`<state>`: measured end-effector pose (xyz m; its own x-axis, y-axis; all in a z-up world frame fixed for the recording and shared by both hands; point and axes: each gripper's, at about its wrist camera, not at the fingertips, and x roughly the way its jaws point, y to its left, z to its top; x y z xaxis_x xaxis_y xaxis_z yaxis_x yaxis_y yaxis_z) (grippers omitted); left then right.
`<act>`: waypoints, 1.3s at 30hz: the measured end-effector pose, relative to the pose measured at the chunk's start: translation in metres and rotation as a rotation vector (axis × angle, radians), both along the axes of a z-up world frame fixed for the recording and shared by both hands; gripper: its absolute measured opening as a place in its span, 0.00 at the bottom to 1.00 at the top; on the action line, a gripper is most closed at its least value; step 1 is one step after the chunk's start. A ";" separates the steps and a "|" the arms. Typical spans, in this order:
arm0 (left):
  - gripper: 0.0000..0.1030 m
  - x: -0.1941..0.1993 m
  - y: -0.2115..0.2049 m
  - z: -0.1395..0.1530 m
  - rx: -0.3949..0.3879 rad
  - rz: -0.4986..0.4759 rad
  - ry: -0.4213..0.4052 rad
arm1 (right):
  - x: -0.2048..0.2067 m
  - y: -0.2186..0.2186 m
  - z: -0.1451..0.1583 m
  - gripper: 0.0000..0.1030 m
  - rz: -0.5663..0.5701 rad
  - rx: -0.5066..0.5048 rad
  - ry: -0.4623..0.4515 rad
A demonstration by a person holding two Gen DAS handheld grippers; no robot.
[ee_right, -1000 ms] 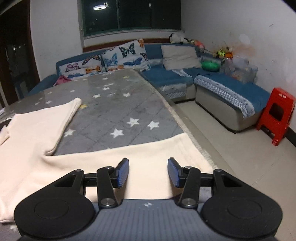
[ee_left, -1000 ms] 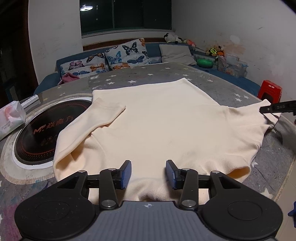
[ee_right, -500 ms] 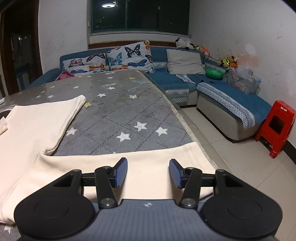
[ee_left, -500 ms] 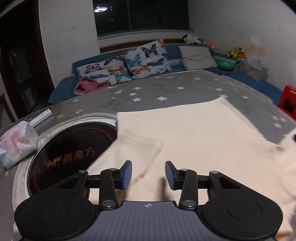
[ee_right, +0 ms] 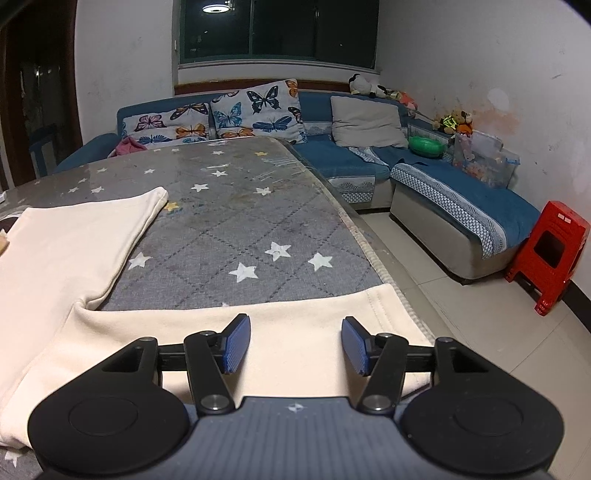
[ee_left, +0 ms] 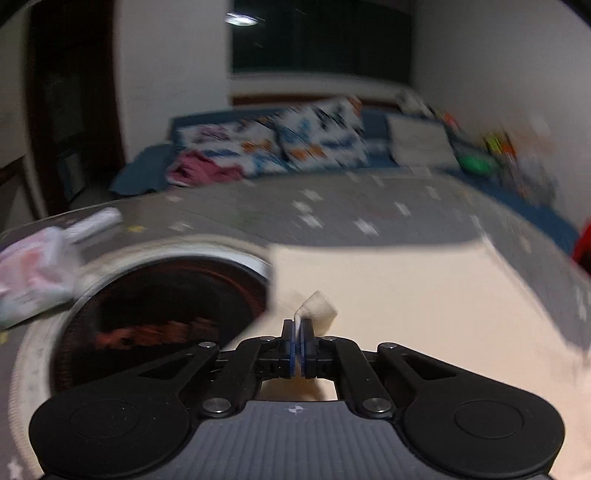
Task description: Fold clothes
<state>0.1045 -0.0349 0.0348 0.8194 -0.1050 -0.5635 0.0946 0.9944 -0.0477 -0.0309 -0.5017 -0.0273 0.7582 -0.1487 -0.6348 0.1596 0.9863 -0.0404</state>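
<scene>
On 1 table [ee_right: 236,236], left tool [ee_left: 297,332] pinches 1 cream garment [ee_left: 406,295]; right tool [ee_right: 295,345] gapes.

I'm in a home living room: blue corner sofa [ee_right: 369,162], butterfly cushions [ee_right: 258,110], soft toys [ee_right: 452,122], red stool [ee_right: 550,254].

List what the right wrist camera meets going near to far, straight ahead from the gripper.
Right gripper, open → cream garment sleeve → grey star-patterned table cover → butterfly cushions on the blue sofa → dark window.
</scene>
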 end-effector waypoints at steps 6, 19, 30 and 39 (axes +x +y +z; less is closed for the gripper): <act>0.02 -0.030 0.080 0.037 -0.086 0.187 -0.089 | 0.002 0.004 0.001 0.55 0.001 -0.024 0.004; 0.07 -0.081 0.171 -0.027 -0.070 0.397 0.068 | 0.005 0.016 0.008 0.55 0.022 -0.097 0.019; 0.15 -0.094 0.139 -0.001 -0.066 0.336 0.015 | -0.009 0.071 0.038 0.56 0.275 -0.034 -0.022; 0.15 -0.069 0.035 0.006 -0.283 -0.074 0.066 | -0.014 0.128 0.028 0.56 0.477 0.001 -0.001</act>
<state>0.0358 -0.0001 0.0410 0.7661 -0.3234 -0.5554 0.1533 0.9312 -0.3306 -0.0449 -0.3733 0.0004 0.7423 0.2166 -0.6341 -0.3111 0.9495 -0.0399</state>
